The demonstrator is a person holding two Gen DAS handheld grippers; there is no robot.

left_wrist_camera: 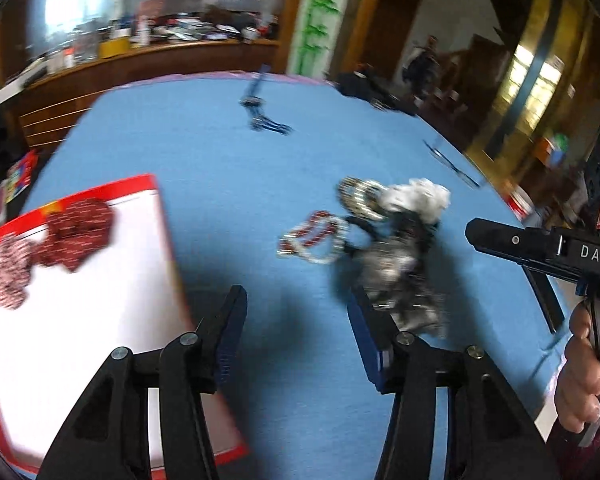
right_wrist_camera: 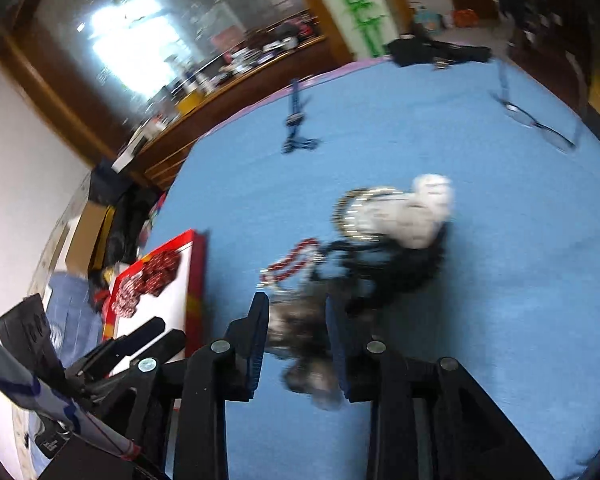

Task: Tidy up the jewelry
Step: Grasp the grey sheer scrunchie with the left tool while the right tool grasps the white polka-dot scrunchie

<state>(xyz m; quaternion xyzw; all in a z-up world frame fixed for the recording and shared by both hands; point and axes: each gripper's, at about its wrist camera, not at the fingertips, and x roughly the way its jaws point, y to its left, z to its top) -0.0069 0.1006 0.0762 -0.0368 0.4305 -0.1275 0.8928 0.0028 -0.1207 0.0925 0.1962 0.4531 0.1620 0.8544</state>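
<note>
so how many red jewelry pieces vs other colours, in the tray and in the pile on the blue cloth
red: 2, one in the tray, one bracelet on the cloth
red-and-white: 1, in the tray
gold-and-silver bangle: 1
white: 1
dark tangle: cannot separate, counted as 1
total: 6

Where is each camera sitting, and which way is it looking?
Left wrist: sits on the left gripper, looking down along its fingers at the blue table, between the red-edged tray and the jewelry pile; a hand holding the right gripper shows at the right edge.
Right wrist: sits on the right gripper, looking down at the jewelry pile; the left gripper shows bottom left.
Both see the table, tray, pile and cluttered shelf.
</note>
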